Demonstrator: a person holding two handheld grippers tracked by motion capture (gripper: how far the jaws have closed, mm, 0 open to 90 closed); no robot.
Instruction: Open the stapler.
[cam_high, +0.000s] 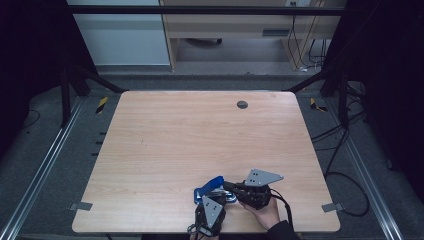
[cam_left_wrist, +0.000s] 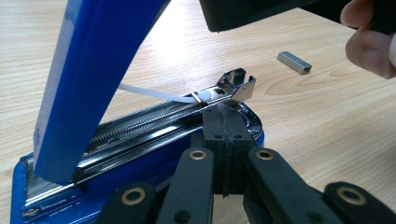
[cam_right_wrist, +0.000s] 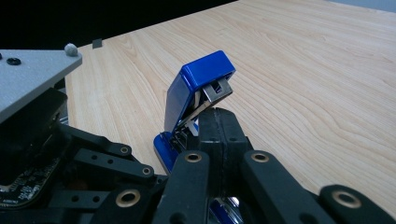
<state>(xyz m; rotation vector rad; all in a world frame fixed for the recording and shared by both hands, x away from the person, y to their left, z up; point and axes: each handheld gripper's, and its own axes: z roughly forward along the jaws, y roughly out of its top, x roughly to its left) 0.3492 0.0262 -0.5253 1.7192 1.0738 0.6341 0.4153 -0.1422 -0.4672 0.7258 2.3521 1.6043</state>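
High view: blue plastic stapler (cam_high: 212, 190) near table's (cam_high: 200, 135) front edge, between both grippers
Stapler: lid swung up, metal staple channel (cam_left_wrist: 154, 119) exposed
Staples: small grey metal strip (cam_left_wrist: 294, 62) lies apart on the wood, not loaded
Left gripper (cam_left_wrist: 224, 140): jaws together, tips touching the channel's front, gripping nothing
Right gripper (cam_right_wrist: 219, 135): jaws together, empty, beside the raised lid
Left to do: likely load strip, close lid

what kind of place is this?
Probably a lab recording rig, not an office. A bare wooden table stands inside a black frame with rails on the floor, loose cables trail beside it, and a blue stapler lies open on it.
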